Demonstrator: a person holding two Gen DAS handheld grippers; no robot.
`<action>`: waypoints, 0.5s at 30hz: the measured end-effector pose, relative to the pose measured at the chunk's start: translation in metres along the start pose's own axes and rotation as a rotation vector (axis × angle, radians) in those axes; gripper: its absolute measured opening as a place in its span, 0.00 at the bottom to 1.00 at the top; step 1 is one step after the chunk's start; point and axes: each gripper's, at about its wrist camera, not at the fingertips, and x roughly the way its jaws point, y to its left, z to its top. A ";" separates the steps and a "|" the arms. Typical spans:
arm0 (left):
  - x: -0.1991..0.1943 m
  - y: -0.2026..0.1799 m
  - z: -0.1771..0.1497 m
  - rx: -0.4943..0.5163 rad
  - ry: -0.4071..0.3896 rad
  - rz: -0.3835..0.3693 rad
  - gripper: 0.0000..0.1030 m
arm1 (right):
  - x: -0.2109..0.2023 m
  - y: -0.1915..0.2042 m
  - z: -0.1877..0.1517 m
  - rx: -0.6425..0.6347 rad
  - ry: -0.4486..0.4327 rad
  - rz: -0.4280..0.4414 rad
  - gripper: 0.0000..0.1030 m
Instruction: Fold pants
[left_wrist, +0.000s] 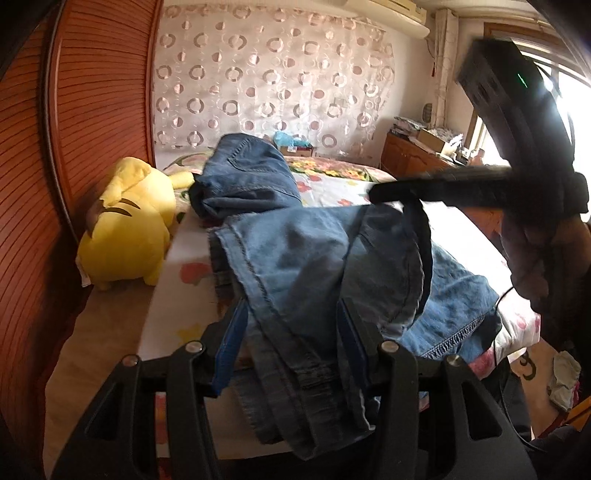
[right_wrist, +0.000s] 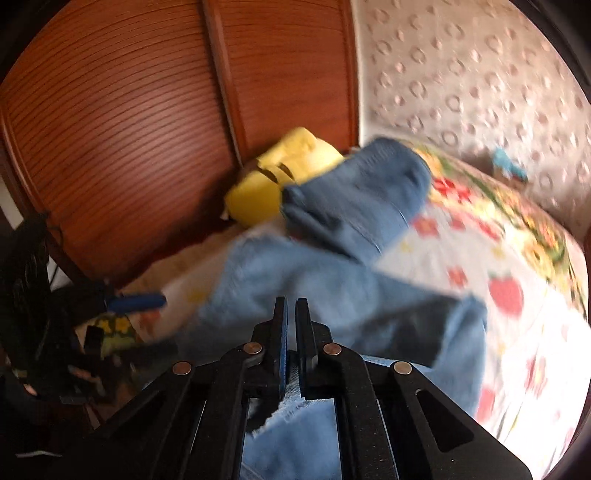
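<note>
Jeans (left_wrist: 314, 258): one pair, on bed (left_wrist: 332, 184); both grippers' jaws pinching denim; one yellow plush (left_wrist: 125, 229).

Blue jeans (left_wrist: 317, 258) bunched between left hand-held gripper (left_wrist: 291, 328) fingers, yellow plush (left_wrist: 125, 229) (beside bed (left_wrist: 332, 184))
</note>
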 end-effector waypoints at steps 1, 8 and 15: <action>-0.002 0.002 0.001 -0.002 -0.004 0.003 0.48 | 0.003 0.006 0.008 -0.013 -0.003 -0.002 0.01; -0.012 0.018 0.001 -0.023 -0.026 0.021 0.48 | 0.038 0.035 0.055 -0.081 -0.014 -0.035 0.01; -0.013 0.027 -0.002 -0.037 -0.025 0.027 0.48 | 0.054 0.032 0.075 -0.041 -0.044 -0.076 0.01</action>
